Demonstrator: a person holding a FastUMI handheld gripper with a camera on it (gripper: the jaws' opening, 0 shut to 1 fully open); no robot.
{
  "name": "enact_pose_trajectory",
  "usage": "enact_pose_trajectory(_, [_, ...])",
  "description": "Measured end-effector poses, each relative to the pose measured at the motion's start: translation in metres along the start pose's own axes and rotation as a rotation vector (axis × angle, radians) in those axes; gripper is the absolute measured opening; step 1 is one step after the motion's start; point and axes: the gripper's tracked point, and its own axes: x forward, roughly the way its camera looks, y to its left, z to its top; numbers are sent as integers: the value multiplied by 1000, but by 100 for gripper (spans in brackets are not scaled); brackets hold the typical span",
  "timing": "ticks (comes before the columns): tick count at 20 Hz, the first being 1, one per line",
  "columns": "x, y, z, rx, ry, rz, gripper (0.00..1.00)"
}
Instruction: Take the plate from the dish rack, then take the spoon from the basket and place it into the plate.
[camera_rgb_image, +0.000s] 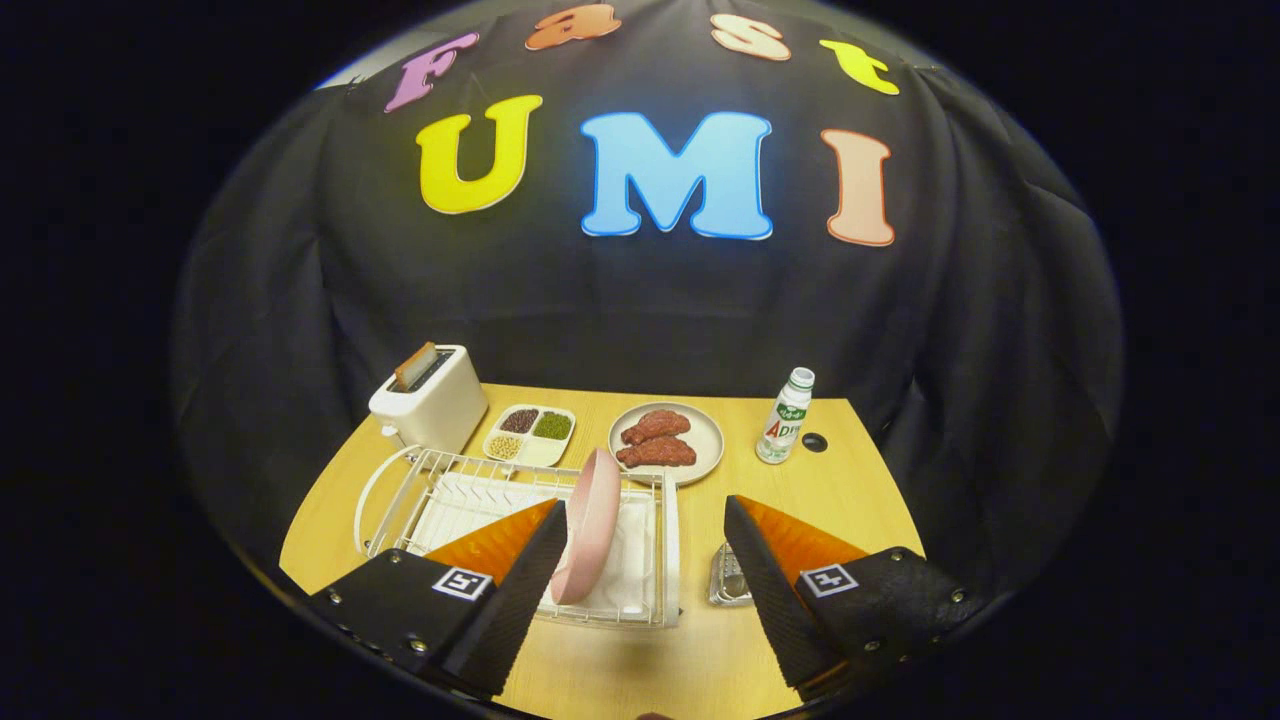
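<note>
The gripper (645, 525) is spread wide, holding nothing. The pink plate (590, 525) stands on edge in the rack (440, 490) near the table's (860, 500) front edge, beside the left finger (530, 570).

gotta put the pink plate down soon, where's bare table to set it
Bare wood lies in front of the dish rack, between the open claw fingers, and right of the basket below the bottle. The back row is crowded: toaster, divided dish, meat plate. The pink plate stands in the rack.

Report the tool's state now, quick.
Tool: open, holding nothing; the pink plate stands in the dish rack between its fingers, untouched.
</note>
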Motion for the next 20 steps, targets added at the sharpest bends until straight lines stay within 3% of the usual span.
enact_pose_trajectory(9, [68,24,-23,-20,206,-94,96])
enact_pose_trajectory(12, [86,26,-28,-31,254,-131,87])
enact_pose_trajectory(14, [97,25,-34,-40,302,-149,87])
enact_pose_trajectory(17, [109,19,-40,-14,364,-185,78])
enact_pose_trajectory(19, [114,12,-41,-16,383,-231,64])
enact_pose_trajectory(20, [115,7,-45,-18,395,-266,46])
